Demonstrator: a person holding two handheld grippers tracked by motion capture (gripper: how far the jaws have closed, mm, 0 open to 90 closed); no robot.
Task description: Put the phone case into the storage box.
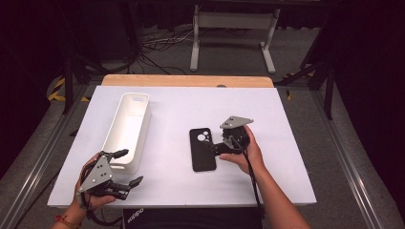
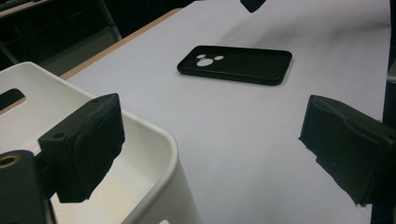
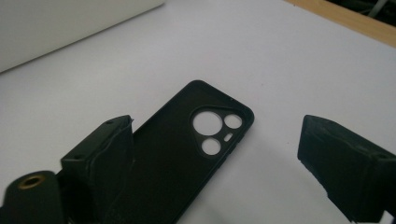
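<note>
Nearest the high camera, at the table's near edge, the left gripper (image 1: 131,168) sits in the person's left hand (image 1: 88,191) with its jaws spread wide and nothing between them. One jaw hangs over the near end of the white bin (image 1: 125,131), the other over bare tabletop just beside it. In the left gripper view the bin's rounded rim (image 2: 159,140) passes under the left-hand jaw, and the black phone case (image 2: 236,64) lies well beyond, out on the white table (image 2: 261,154).

The right gripper (image 1: 216,149) is held in the right hand (image 1: 246,152) just to the right of the phone case (image 1: 202,149). Its jaws stand wide apart and grip nothing. The case lies flat on the table (image 1: 181,109), hollow side up, with its camera cut-outs toward the far end. In the right gripper view the case (image 3: 187,154) runs from under the left-hand jaw toward the gap between the two jaws. The cut-out end sits in that gap, clear of the right-hand jaw; whether the left-hand jaw touches the case cannot be told.

The bin stands to the left of the case, well apart from it, its long side running away from the person.
</note>
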